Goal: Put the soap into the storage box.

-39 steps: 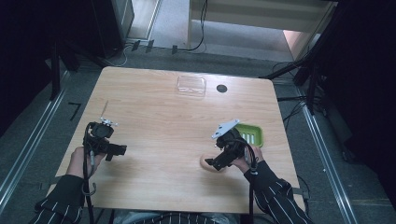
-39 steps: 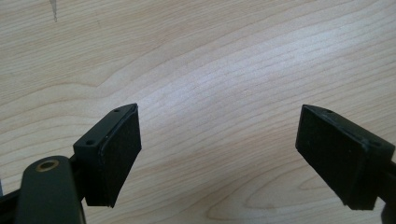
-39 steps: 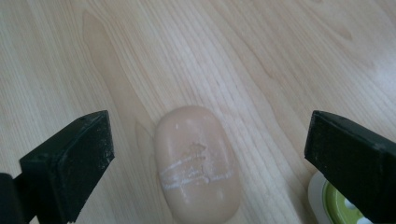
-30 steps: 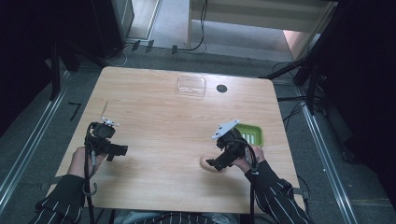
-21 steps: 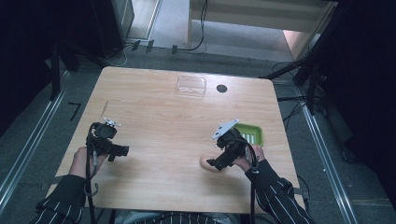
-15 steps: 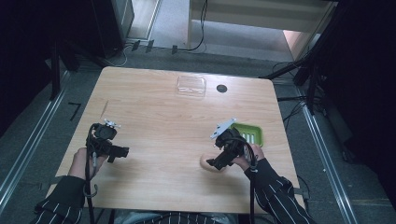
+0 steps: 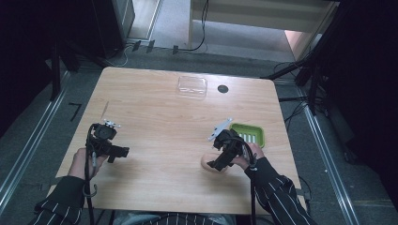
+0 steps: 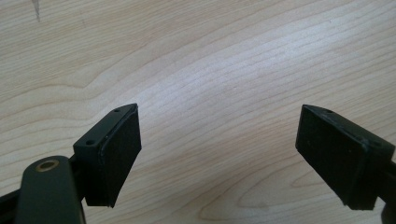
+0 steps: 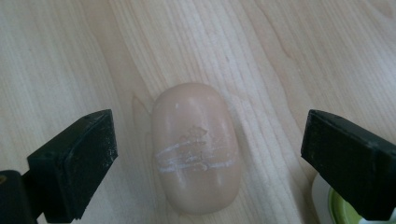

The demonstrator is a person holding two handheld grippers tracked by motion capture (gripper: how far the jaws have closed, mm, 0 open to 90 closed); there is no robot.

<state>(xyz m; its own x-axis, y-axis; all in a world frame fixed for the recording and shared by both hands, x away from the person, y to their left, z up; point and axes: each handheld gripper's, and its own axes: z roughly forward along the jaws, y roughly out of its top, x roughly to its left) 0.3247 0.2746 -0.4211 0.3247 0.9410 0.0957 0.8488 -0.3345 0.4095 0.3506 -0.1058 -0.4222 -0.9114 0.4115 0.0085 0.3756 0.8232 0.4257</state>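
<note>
A pale peach bar of soap lies flat on the wooden table, at the front right. My right gripper points down at the soap. In the right gripper view, the right gripper stands open with the bar between its pads, which do not touch it. Its jaws have just been closing a little. My left gripper hovers over bare wood at the front left. In the left gripper view, the left gripper is open and holds nothing.
A green soap dish sits just right of the right hand, and its corner shows under the right jaw. A clear plastic lid or tray and a small black disc lie near the far edge.
The right gripper has edged slightly left over the soap. The left hand and the soap stay where they were.
</note>
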